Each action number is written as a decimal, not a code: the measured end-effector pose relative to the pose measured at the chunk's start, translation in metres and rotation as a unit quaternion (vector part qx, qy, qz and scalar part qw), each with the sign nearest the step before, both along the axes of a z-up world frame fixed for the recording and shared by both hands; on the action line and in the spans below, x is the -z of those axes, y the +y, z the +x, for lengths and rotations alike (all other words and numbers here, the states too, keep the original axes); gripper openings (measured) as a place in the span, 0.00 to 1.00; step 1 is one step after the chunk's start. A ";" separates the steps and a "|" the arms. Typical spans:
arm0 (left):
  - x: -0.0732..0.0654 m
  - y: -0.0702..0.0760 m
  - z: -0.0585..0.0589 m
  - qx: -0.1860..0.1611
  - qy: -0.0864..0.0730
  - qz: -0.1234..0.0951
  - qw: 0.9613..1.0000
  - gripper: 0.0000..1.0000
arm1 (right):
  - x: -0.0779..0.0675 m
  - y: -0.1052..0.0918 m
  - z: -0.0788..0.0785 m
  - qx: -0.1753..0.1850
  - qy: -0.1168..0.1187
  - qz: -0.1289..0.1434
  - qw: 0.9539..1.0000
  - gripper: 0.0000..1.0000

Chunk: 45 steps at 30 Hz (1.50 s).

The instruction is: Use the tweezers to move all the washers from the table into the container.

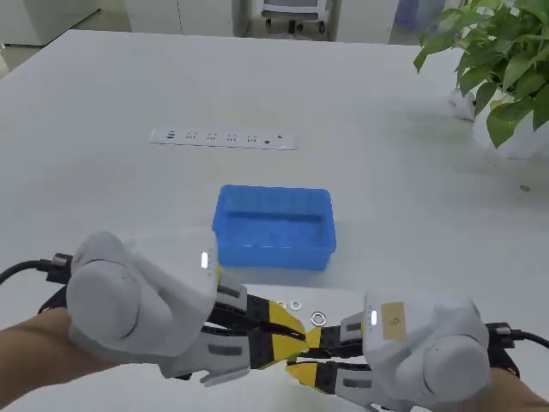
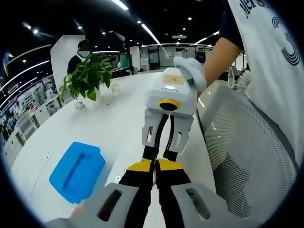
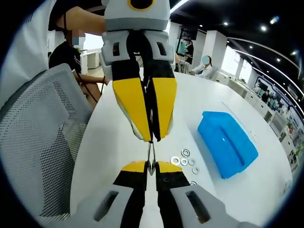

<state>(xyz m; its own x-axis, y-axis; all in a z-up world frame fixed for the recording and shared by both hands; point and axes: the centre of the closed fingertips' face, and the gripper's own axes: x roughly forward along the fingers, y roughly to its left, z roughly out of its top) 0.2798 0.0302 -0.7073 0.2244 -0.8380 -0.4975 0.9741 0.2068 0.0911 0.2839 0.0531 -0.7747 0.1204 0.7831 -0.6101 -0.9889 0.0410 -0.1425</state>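
The left gripper (image 2: 154, 167) and right gripper (image 3: 151, 167) meet tip to tip. Both sets of jaws appear closed on the thin metal tweezers (image 3: 150, 153), probably to reseat the tool before picking. In the head view, the small silver ring washers (image 3: 185, 152) lie on the white desk (image 1: 386, 172) at 1 o'clock from the jaws. They are outside the blue rectangular plastic container (image 1: 274, 254) at 12 o'clock. Beyond it lies a white power strip (image 1: 223, 137), with a leafy green plant (image 1: 506, 60) at 2 o'clock in a bright open office.

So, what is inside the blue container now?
The container shows a bare blue floor in the head view, no washer inside. Its near wall covers a front strip of that floor. The washers lie on the table before it.
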 end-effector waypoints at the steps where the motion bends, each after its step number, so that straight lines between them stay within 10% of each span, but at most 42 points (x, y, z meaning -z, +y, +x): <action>1: 0.000 0.002 -0.001 0.001 -0.003 -0.002 1.000 0.05 | 0.001 0.001 -0.002 -0.006 -0.002 -0.002 1.000 0.07; 21: 0.002 0.002 0.003 -0.017 0.048 -0.054 0.997 0.04 | 0.003 0.005 -0.006 -0.005 0.035 0.010 0.999 0.10; 45: -0.010 0.009 -0.003 0.004 0.038 -0.064 0.997 0.04 | -0.003 0.022 -0.015 -0.045 0.045 0.022 0.998 0.10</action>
<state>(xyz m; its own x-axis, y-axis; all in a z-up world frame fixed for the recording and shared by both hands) 0.2764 0.0390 -0.6975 0.1843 -0.8972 -0.4013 0.9787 0.2051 -0.0091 0.2692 0.0746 -0.7714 -0.0051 0.8144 -0.5803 -0.9976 -0.0444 -0.0535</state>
